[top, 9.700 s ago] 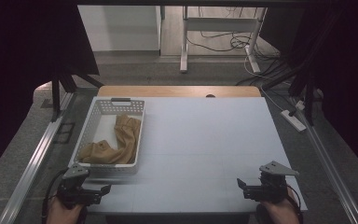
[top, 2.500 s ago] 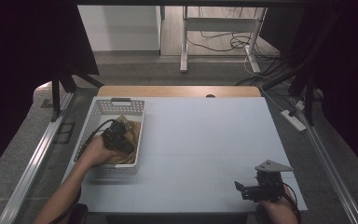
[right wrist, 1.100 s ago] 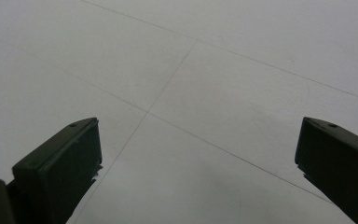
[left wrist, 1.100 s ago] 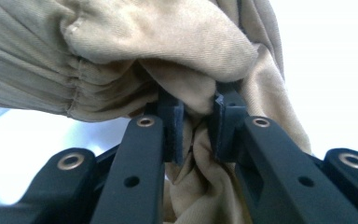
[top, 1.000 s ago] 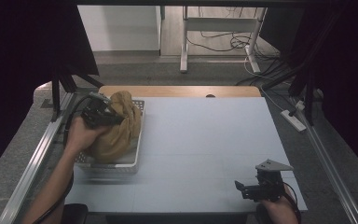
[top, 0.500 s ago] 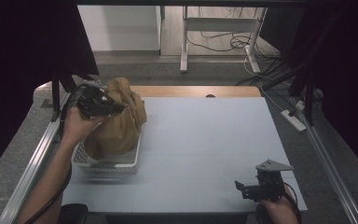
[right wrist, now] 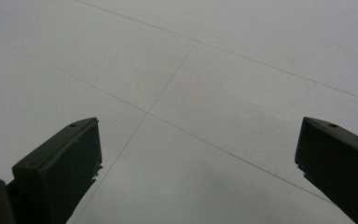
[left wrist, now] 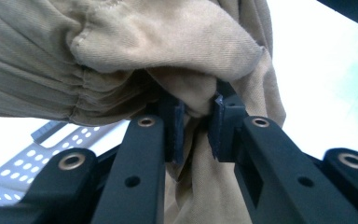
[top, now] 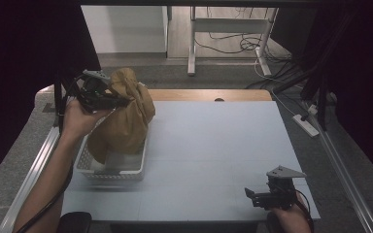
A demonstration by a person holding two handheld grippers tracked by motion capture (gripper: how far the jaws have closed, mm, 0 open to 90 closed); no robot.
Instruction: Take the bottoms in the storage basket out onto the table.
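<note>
Left gripper (top: 119, 101) clamped on tan cloth (top: 125, 119), we see fold pinched between pads (left wrist: 177, 126) | cloth hangs above white basket (top: 108, 167), lower end in it, at surface's (top: 213, 145) left | right gripper (top: 251, 195) jaws wide apart, nothing between, low over near-right bare surface

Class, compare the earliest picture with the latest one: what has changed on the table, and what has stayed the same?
The left gripper reached into the white basket, clamped the tan garment and lifted it up, mostly clear. The right gripper stayed open near the table's front right corner; the basket kept its place.
</note>
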